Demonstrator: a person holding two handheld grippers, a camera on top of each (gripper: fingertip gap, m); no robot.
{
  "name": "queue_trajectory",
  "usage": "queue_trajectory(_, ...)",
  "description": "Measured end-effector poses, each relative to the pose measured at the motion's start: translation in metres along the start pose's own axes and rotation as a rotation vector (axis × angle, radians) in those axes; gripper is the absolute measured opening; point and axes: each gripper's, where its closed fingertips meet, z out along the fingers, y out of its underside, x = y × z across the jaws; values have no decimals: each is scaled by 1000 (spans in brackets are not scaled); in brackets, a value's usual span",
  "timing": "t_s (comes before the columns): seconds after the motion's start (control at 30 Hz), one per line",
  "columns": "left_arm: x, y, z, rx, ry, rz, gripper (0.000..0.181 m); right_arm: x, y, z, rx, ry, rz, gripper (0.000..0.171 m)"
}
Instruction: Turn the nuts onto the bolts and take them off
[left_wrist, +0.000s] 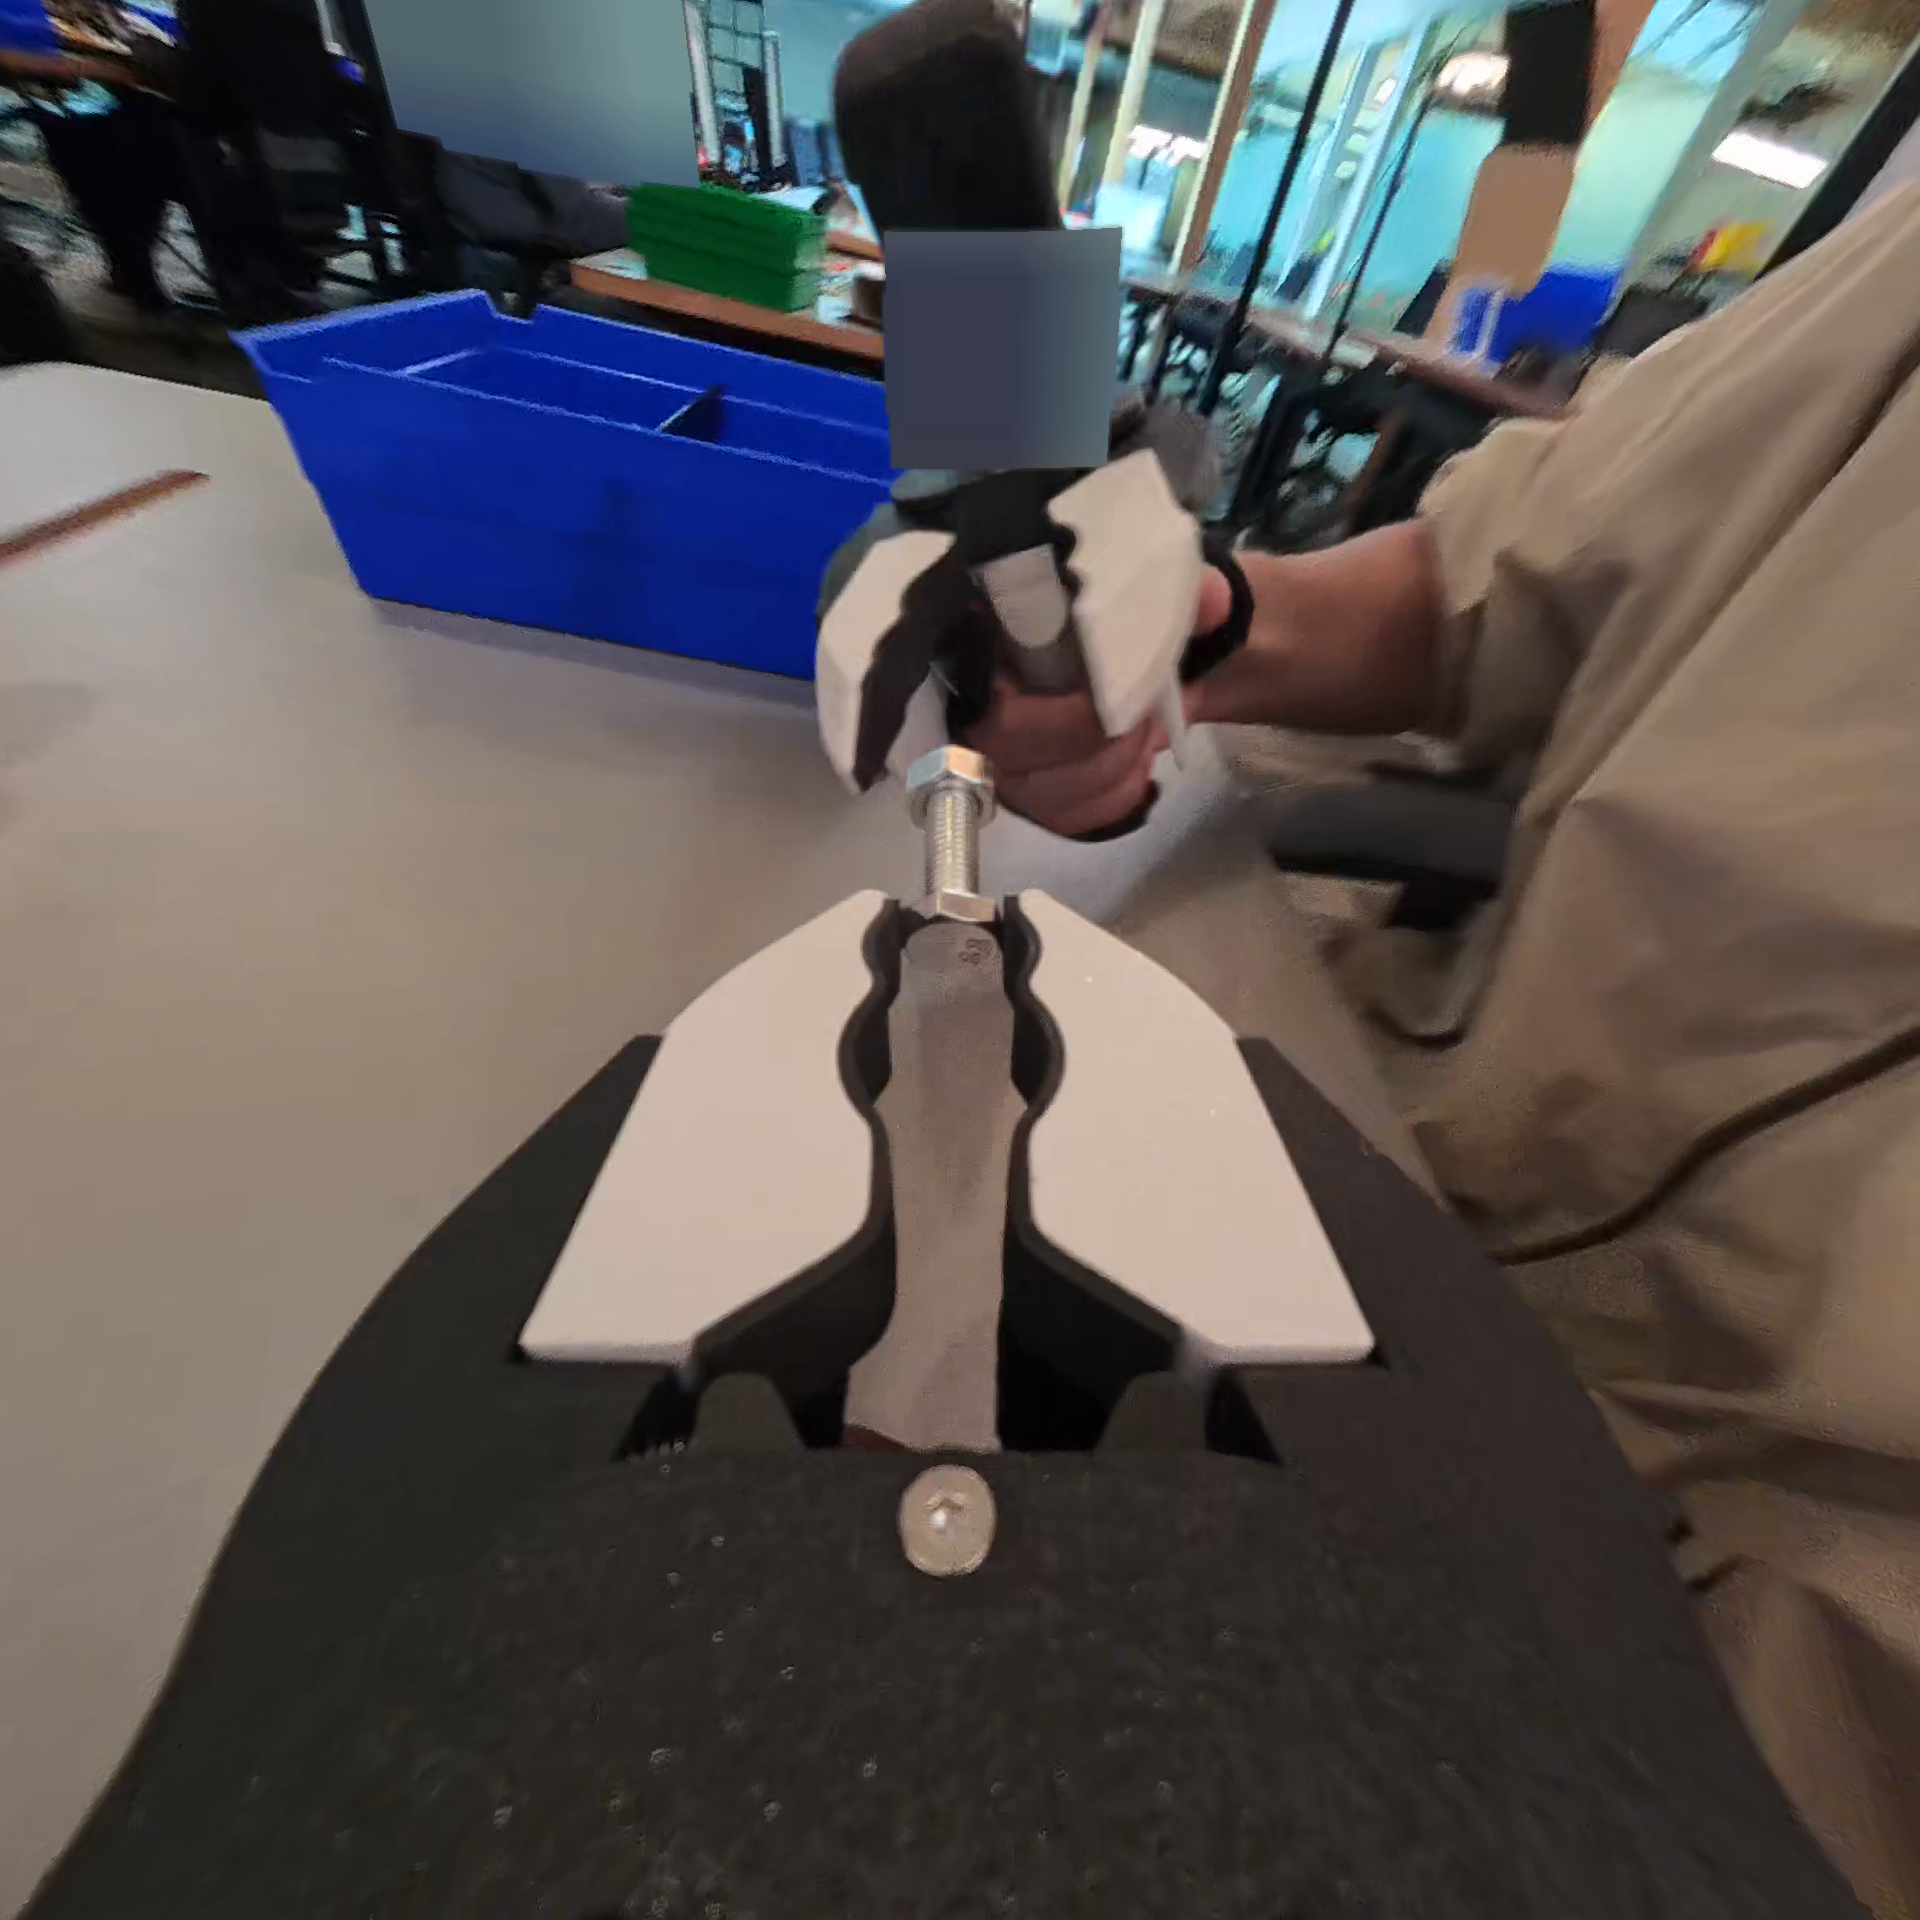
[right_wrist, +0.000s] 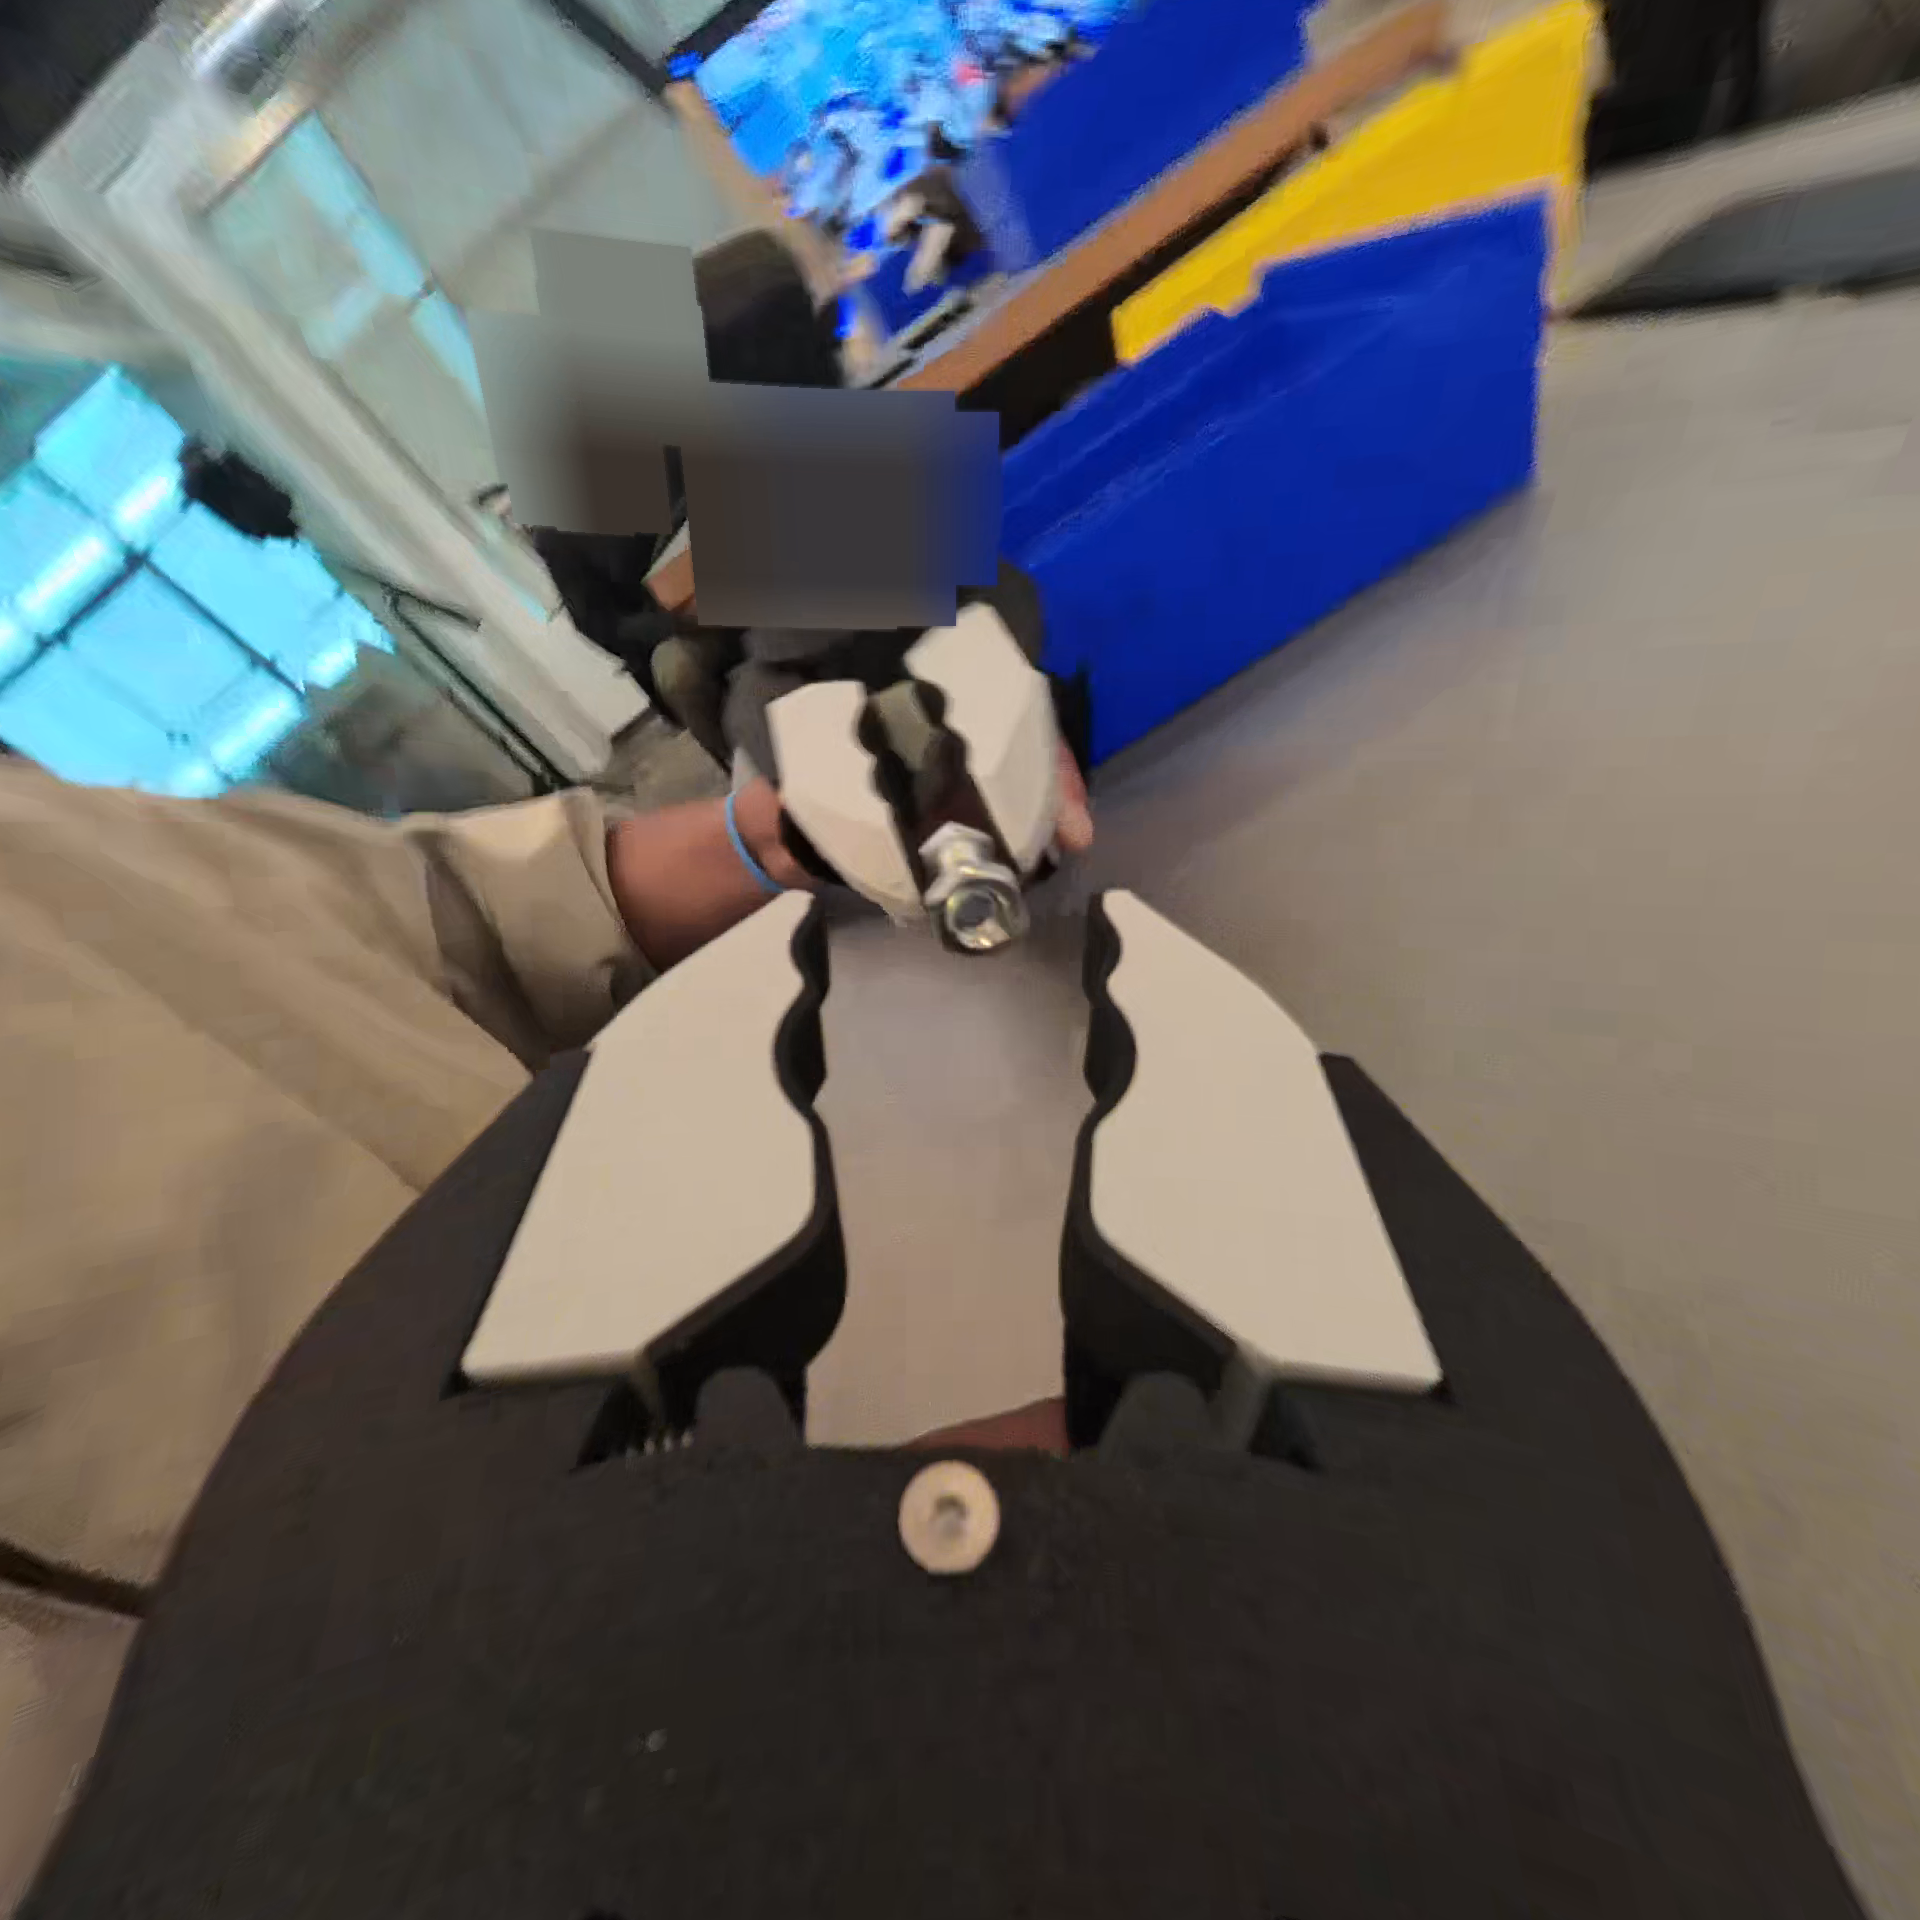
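Note:
A silver bolt (left_wrist: 950, 840) is held by its hex head in my left gripper (left_wrist: 951, 906), which is shut on it above the grey table (left_wrist: 312, 883). A silver nut (left_wrist: 951, 777) sits at the far end of the bolt's thread. My right gripper (left_wrist: 1023, 743) faces it, jaws apart, with the nut close to one white finger. In the right wrist view the nut (right_wrist: 975, 914) points at the camera between the tips of my open right gripper (right_wrist: 961, 916); the fingers do not touch it. Behind it, the left gripper (right_wrist: 961, 868) grips the bolt.
A blue bin (left_wrist: 540, 499) stands on the table behind the grippers; it also shows in the right wrist view (right_wrist: 1299, 478) with a yellow bin (right_wrist: 1351, 197) beyond. Green trays (left_wrist: 727, 244) lie on a far desk. The holder's beige sleeve (left_wrist: 1662, 831) fills the right side. The grippers are tip to tip, or close to it.

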Motion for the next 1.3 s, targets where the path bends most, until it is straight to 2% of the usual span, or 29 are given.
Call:
queue_trajectory(0.03, -3, 0, 0, -7, -40, 41, 18, 4, 2, 0, 12, 11, 93, 48)
queue_trajectory(0.1, -6, 2, 1, -31, -93, 107, 18, 8, 3, -1, 40, -3, 298, 37)
queue_trajectory(0.13, -9, 3, 1, -39, -132, 141, 18, 10, 5, -1, 46, -11, 400, 37)
queue_trajectory(0.23, -10, 8, 4, -77, -162, 189, 18, 13, 11, 0, 44, -47, 579, 34)
queue_trajectory(0.37, -9, 10, 6, -83, -161, 200, 18, 15, 13, 1, 30, -41, 597, 27)
queue_trajectory(0.43, -7, 11, 7, -84, -150, 191, 18, 17, 10, 0, 37, -26, 576, 17)
queue_trajectory(0.63, -7, 10, 7, -73, -135, 170, 18, 17, 10, 0, -7, -13, 470, 17)
queue_trajectory(0.7, -4, 7, 6, -50, -101, 127, 18, 13, 8, 0, -13, -29, 389, 17)
queue_trajectory(0.8, -1, 4, 5, -15, -29, 22, 18, 10, 6, 0, -39, -13, 161, 17)
queue_trajectory(0.93, 5, 1, 4, 43, 79, -99, 18, 2, 4, 0, -111, 13, -224, 17)
queue_trajectory(1.17, 17, -2, 4, 65, 203, -193, 18, -11, 5, -2, -213, 13, -930, 16)
queue_trajectory(1.3, 14, -3, 2, 75, 195, -200, 18, -7, 2, 0, -253, 9, -943, 17)
